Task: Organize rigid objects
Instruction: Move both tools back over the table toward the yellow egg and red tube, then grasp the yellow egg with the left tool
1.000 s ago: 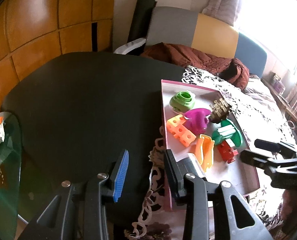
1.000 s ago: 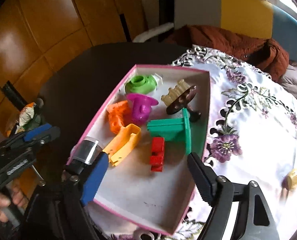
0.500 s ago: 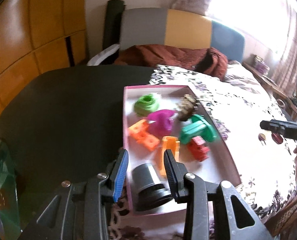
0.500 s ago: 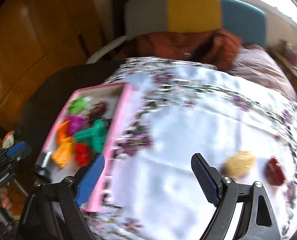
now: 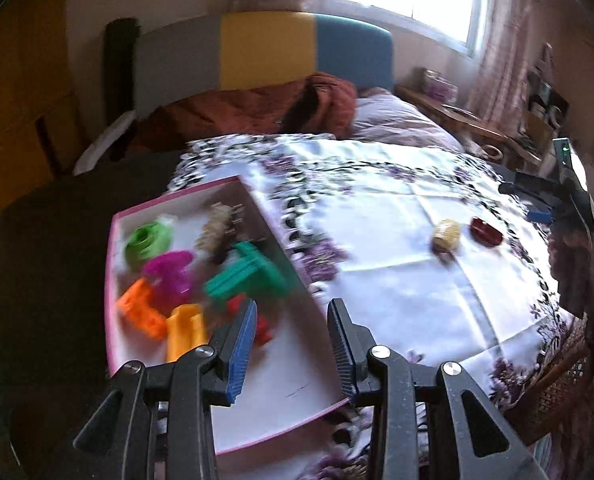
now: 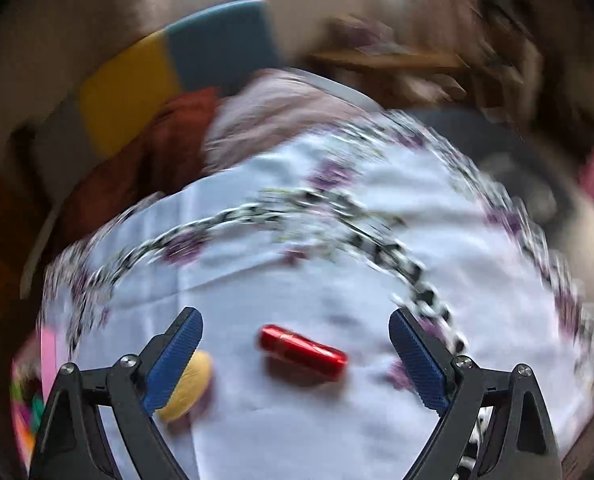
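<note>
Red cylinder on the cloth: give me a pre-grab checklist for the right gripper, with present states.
1. Right gripper jaws opening, nothing between the pads: ok.
2. Red cylinder lies ahead between the fingers, untouched: ok.
3. Yellow piece sits beside the left finger; may get nudged: not ok.
4. Sharp view for aiming: not ok, right wrist view is blurred.
5. Pink tray has bare floor for a drop: ok.
6. Left gripper holds nothing, stays over the tray: ok.

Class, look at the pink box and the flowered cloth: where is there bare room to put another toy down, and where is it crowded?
Free: the near white floor of the pink box, between the orange-yellow piece and its front wall; also the flowered cloth between the box and the tan piece. Crowded: the box's far half, around the green ring, magenta piece and teal piece.
</note>
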`<state>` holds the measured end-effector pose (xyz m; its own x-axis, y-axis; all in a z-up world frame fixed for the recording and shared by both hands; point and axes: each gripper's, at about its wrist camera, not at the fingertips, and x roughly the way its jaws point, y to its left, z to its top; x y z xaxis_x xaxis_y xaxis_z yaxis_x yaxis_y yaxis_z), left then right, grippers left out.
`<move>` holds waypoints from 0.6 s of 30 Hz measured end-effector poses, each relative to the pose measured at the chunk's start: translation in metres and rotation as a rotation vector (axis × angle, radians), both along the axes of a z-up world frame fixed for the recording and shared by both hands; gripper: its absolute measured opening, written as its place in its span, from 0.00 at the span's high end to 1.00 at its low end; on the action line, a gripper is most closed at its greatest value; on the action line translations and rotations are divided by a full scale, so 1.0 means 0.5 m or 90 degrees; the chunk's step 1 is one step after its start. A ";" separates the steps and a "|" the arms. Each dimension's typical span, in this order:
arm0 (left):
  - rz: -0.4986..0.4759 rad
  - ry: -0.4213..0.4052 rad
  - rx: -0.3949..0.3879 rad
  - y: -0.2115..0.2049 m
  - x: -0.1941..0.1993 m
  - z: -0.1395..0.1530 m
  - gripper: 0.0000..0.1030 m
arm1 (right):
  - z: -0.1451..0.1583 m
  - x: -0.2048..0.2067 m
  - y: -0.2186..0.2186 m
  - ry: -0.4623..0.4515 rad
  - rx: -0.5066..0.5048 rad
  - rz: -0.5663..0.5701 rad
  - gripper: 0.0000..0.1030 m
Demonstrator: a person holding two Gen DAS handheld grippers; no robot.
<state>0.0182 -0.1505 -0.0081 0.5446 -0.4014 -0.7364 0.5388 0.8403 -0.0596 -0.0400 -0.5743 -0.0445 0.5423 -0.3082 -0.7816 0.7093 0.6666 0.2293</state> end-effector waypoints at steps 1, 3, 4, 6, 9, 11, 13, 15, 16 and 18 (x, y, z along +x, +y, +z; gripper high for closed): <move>-0.011 0.002 0.000 -0.014 0.001 -0.002 0.64 | -0.002 -0.013 -0.017 -0.019 0.027 -0.027 0.08; -0.037 0.011 0.006 -0.056 0.000 -0.010 0.65 | -0.005 -0.031 -0.038 -0.034 0.048 -0.062 0.07; -0.049 0.016 0.009 -0.073 0.001 -0.015 0.65 | -0.007 -0.036 -0.045 -0.034 0.054 -0.073 0.06; -0.079 0.029 0.019 -0.120 0.002 -0.029 0.64 | -0.013 -0.045 -0.053 -0.043 0.080 -0.085 0.05; -0.118 0.058 0.027 -0.178 0.009 -0.051 0.64 | -0.026 -0.047 -0.056 -0.037 0.110 -0.088 0.05; -0.139 0.074 0.032 -0.215 0.013 -0.066 0.64 | -0.034 -0.045 -0.057 -0.034 0.125 -0.085 0.05; -0.159 0.081 0.040 -0.253 0.017 -0.077 0.64 | -0.039 -0.043 -0.056 -0.030 0.129 -0.082 0.05; -0.179 0.080 0.055 -0.293 0.019 -0.087 0.60 | -0.043 -0.041 -0.056 -0.029 0.132 -0.078 0.05; -0.186 0.077 0.059 -0.305 0.018 -0.089 0.59 | -0.044 -0.039 -0.055 -0.028 0.134 -0.077 0.05; -0.208 0.076 0.066 -0.340 0.024 -0.094 0.58 | -0.044 -0.038 -0.054 -0.027 0.134 -0.074 0.05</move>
